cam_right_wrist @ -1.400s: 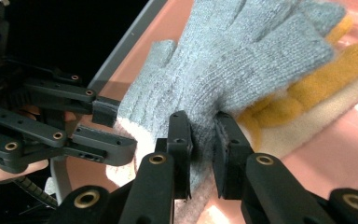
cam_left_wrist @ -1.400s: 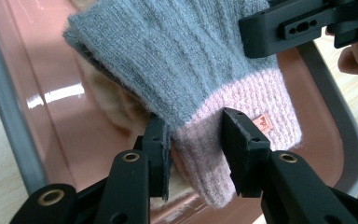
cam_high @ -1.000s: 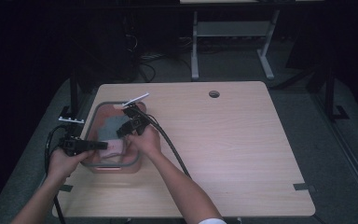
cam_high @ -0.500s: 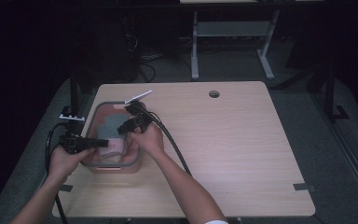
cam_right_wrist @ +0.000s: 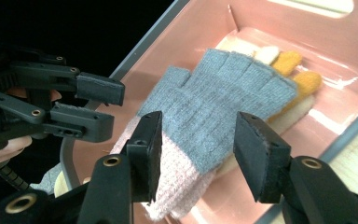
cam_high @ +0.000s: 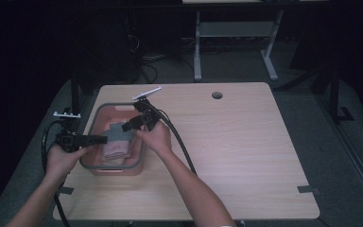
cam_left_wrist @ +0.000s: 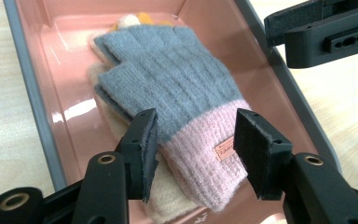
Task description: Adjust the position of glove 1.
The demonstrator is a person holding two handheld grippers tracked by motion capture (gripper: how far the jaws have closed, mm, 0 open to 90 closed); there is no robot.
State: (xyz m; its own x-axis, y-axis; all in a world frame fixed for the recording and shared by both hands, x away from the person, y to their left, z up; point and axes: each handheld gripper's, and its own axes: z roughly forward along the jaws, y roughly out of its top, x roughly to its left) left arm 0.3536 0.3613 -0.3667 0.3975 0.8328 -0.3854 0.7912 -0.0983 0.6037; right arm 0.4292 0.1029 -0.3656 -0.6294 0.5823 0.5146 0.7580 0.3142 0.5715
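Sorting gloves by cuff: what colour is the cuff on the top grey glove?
Pink, with a small tag; the grey glove shows it best in the left gripper view.

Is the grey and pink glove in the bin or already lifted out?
In. The glove lies flat on other gloves inside the pink bin; both grippers' jaws stand open around it, not gripping.
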